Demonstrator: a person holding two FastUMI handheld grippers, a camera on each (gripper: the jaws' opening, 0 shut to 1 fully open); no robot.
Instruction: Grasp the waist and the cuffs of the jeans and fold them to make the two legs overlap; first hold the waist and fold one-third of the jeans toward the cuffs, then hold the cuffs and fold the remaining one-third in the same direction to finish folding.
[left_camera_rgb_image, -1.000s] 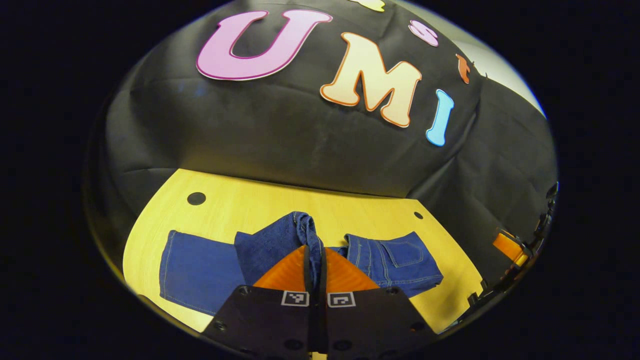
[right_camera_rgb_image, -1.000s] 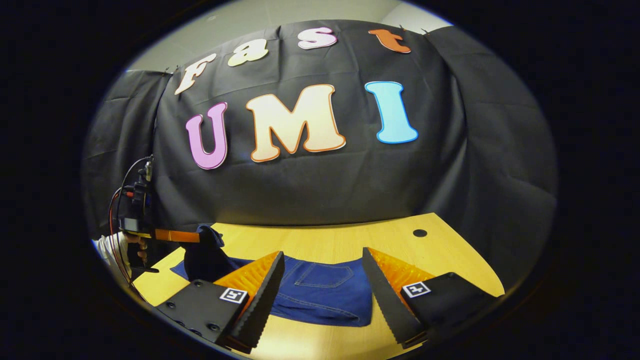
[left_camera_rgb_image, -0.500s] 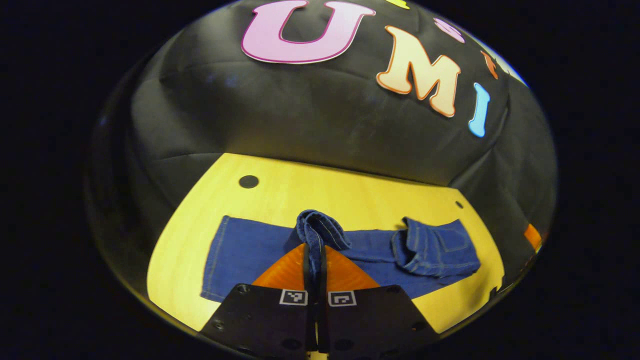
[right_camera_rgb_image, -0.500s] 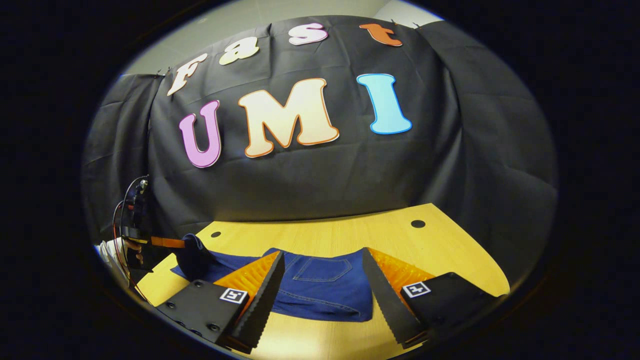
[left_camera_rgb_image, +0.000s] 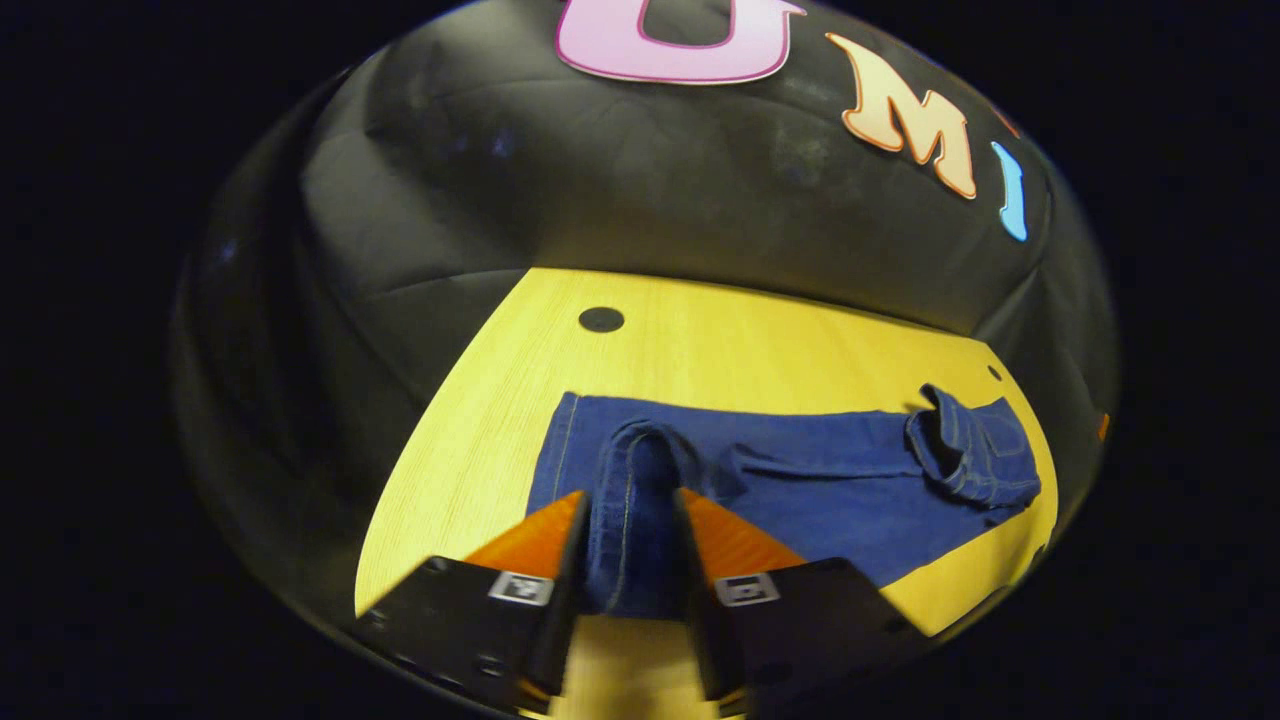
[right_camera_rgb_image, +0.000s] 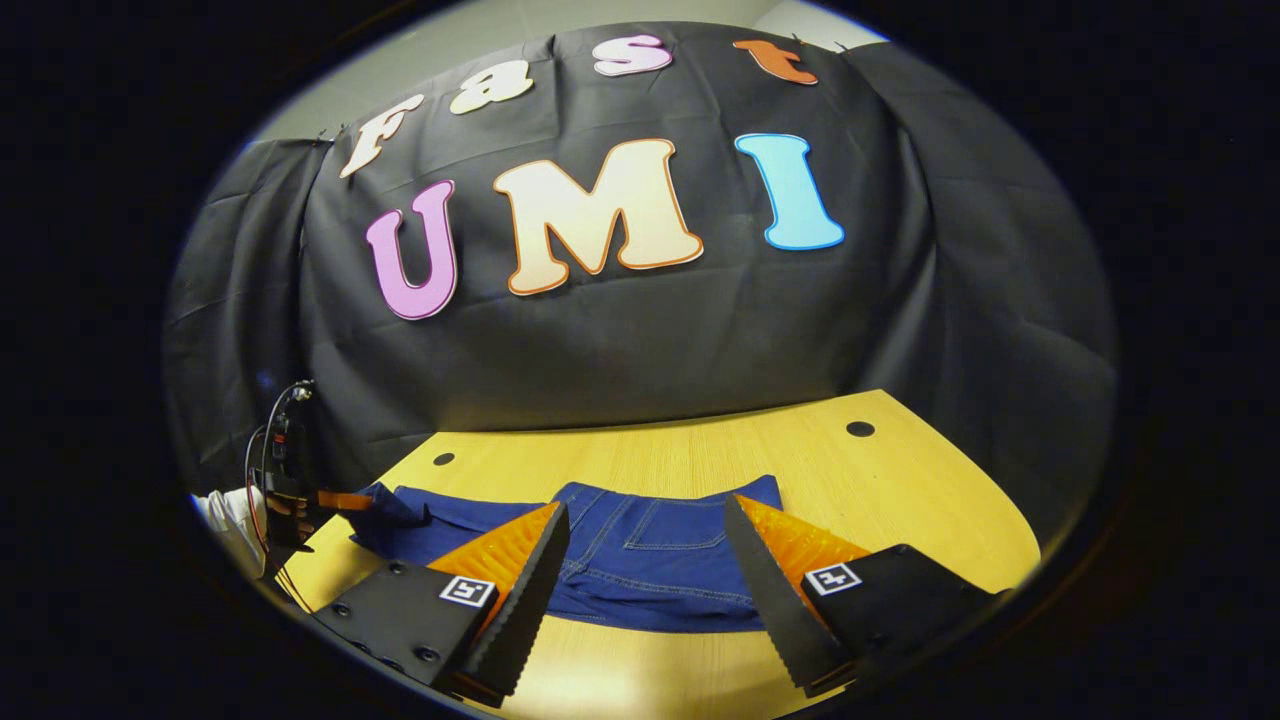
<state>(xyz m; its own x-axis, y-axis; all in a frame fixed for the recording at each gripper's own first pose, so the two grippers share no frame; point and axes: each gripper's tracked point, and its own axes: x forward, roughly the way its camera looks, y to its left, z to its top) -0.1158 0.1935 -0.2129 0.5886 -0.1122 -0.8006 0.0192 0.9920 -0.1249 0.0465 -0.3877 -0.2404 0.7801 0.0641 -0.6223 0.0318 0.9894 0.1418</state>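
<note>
The jeans (left_camera_rgb_image: 800, 480) lie stretched along the yellow desk (left_camera_rgb_image: 700, 350), a long blue strip running from the 9 o'clock side to the 3 o'clock side in the left gripper view. At the 3 o'clock end the waist (left_camera_rgb_image: 975, 460), with its back pocket showing, is folded over onto the legs in a bunched lump. At the near end a rolled hump of cuff fabric (left_camera_rgb_image: 635, 500) sits between the fingers of the left claw (left_camera_rgb_image: 628, 560), whose jaws stand apart with the denim between them; whether either finger touches the cloth cannot be told. In the right gripper view the right claw (right_camera_rgb_image: 645, 590) is spread wide above the near edge of the desk, its fingers flanking the pocketed waist part of the jeans (right_camera_rgb_image: 660, 545) without touching it (the cloth lies flat on the desk beyond the tips). Toward 9 o'clock in that view the other gripper (right_camera_rgb_image: 345, 500) shows small, at the far end of the jeans, with a hand (right_camera_rgb_image: 290, 510) on its handle. Two dark round holes (right_camera_rgb_image: 858, 428) mark the far part of the desk.
</note>
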